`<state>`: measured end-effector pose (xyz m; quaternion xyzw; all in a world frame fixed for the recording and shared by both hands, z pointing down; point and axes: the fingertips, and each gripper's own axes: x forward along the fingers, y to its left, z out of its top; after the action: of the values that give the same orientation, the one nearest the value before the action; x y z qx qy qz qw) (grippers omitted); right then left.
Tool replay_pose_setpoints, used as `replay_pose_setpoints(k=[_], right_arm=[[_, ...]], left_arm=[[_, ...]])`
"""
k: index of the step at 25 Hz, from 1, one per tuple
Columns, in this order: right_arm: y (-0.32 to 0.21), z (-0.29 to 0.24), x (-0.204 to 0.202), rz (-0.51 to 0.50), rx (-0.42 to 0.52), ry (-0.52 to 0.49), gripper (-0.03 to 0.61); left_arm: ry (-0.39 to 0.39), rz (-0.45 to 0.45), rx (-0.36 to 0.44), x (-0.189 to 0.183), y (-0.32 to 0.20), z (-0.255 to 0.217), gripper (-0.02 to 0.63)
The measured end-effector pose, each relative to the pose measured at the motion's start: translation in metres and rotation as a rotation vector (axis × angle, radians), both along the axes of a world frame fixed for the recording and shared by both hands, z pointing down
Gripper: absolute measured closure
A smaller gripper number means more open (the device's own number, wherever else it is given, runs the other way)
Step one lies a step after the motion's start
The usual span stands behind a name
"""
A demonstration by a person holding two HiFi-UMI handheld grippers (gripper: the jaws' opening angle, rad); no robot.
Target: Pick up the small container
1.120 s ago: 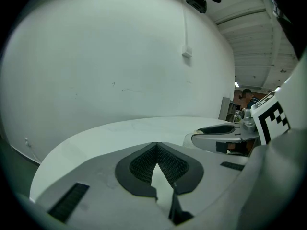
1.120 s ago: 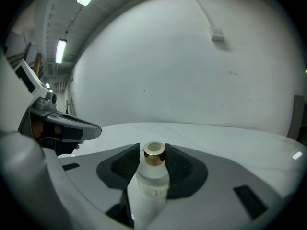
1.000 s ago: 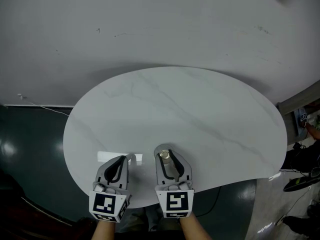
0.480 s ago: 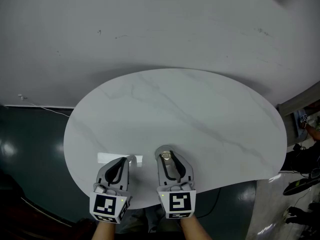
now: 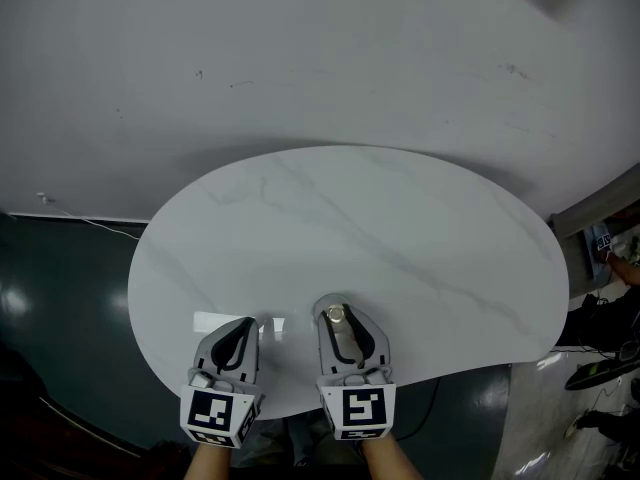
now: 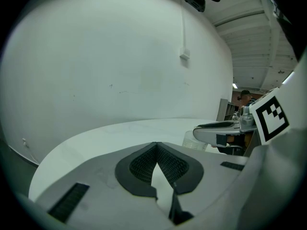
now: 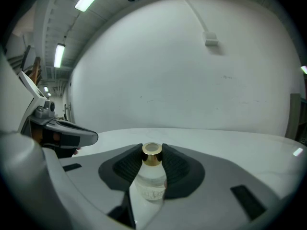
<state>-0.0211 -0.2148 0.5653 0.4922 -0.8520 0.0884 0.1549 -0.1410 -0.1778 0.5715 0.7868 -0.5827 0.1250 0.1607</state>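
Observation:
The small container (image 7: 151,178) is a clear little bottle with a gold cap (image 7: 152,152). It stands upright between the dark pads (image 7: 178,169) of my right gripper (image 7: 152,161), which is shut on it. From the head view its gold cap (image 5: 336,314) shows at the tip of my right gripper (image 5: 338,318), near the front edge of the white marble table (image 5: 380,218). I cannot tell whether it is off the tabletop. My left gripper (image 5: 246,325) sits just to the left, shut, with nothing between its pads (image 6: 169,163).
The oval table ends right behind both grippers. Dark floor (image 5: 50,308) with a thin cable (image 5: 90,218) lies to the left. Cables and dark clutter (image 5: 605,358) lie on the floor at the right. A grey wall (image 5: 320,48) stands behind the table.
The head view has tipped a little, so the table sits lower in the picture. Both grippers keep their places at the front edge, the right one still holding the bottle.

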Motion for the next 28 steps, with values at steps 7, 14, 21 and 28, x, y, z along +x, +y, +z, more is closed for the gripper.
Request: replay_pose_setpoints(k=[7,14,21,28], right_arm=[[-0.007,-0.034,0.011,-0.011,0.023,-0.001,0.394],[-0.016,-0.079,0.026,0.004,0.076,-0.021,0.394],[-0.02,-0.11,0.039,0.006,0.107,-0.032,0.394],[-0.021,-0.134,0.044,-0.008,0.137,-0.025,0.394]], left_arm=[[-0.008,-0.002,0.062,0.001,-0.011,-0.03,0.604],[-0.005,-0.018,0.133,0.007,-0.023,-0.075,0.603],[-0.02,-0.017,0.19,0.012,-0.031,-0.11,0.603],[-0.024,-0.015,0.234,0.015,-0.036,-0.136,0.603]])
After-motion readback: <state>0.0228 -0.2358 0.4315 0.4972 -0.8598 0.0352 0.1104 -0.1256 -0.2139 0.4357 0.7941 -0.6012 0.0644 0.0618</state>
